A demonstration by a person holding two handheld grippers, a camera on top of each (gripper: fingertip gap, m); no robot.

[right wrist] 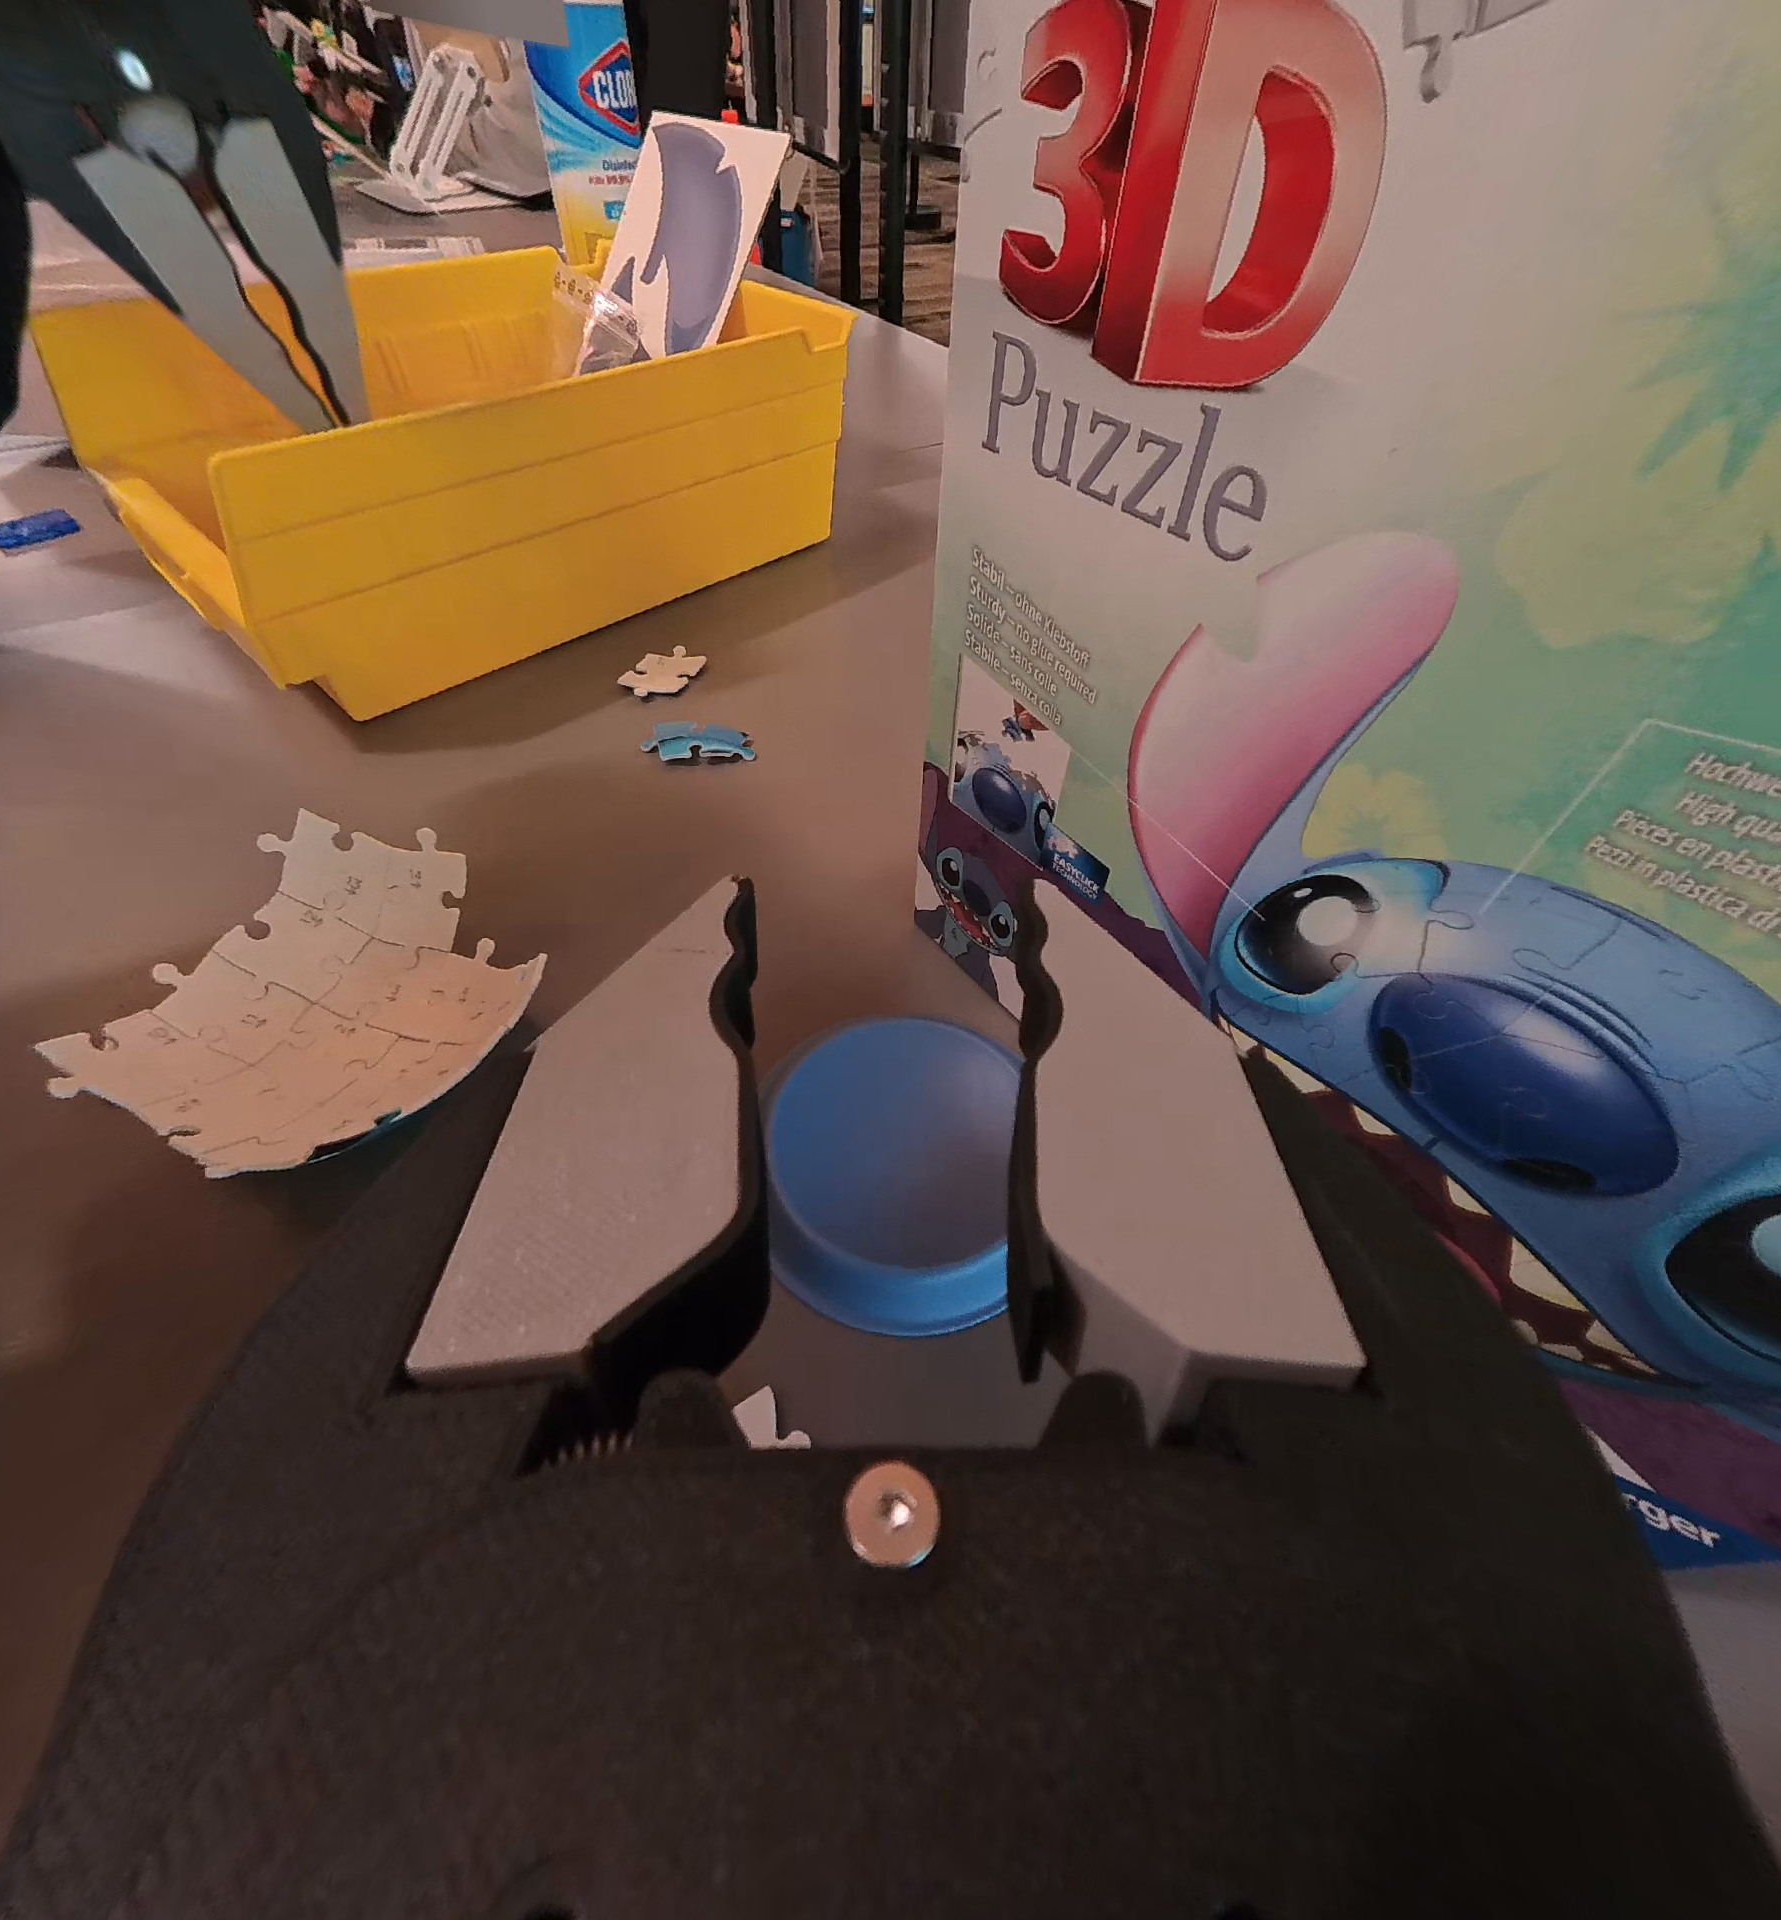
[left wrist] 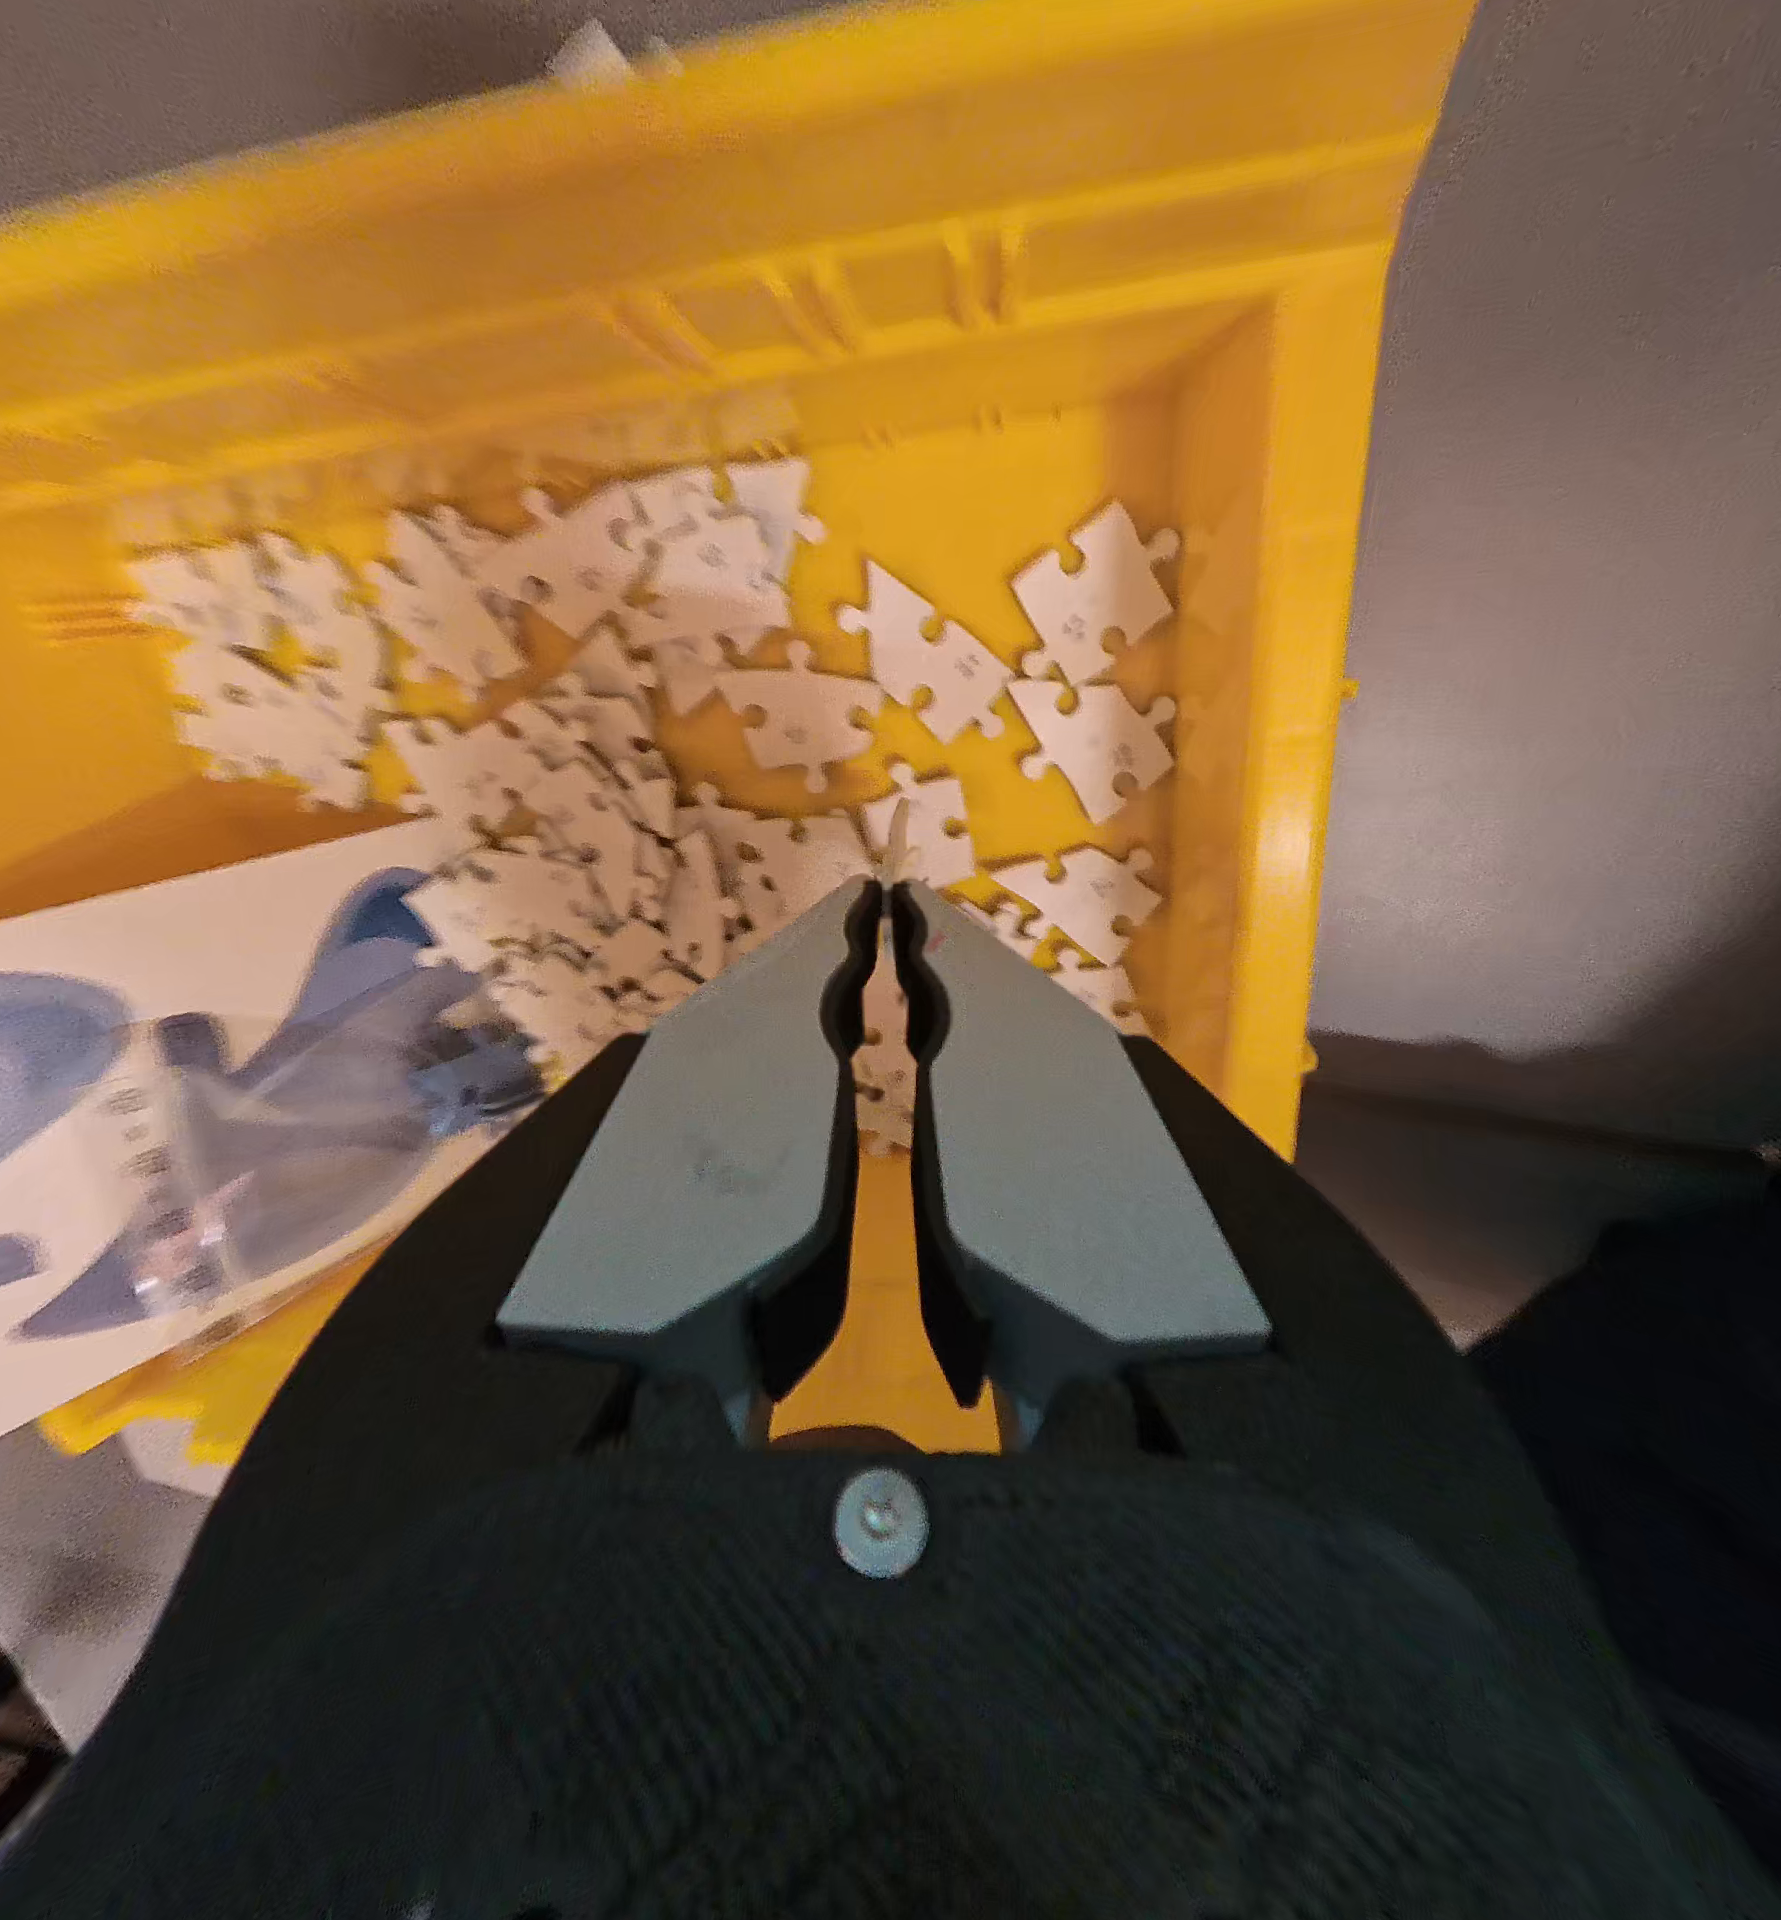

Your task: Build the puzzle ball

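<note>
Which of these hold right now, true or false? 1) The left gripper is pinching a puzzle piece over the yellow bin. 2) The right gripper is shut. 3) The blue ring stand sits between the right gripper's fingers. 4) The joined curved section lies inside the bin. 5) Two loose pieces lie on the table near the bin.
1) True: the left gripper is shut on a puzzle piece above the yellow bin.
2) False: the right gripper is open and empty.
3) True: the blue ring stand shows there.
4) False: the curved section lies on the table.
5) True: a white piece and a blue piece.
</note>
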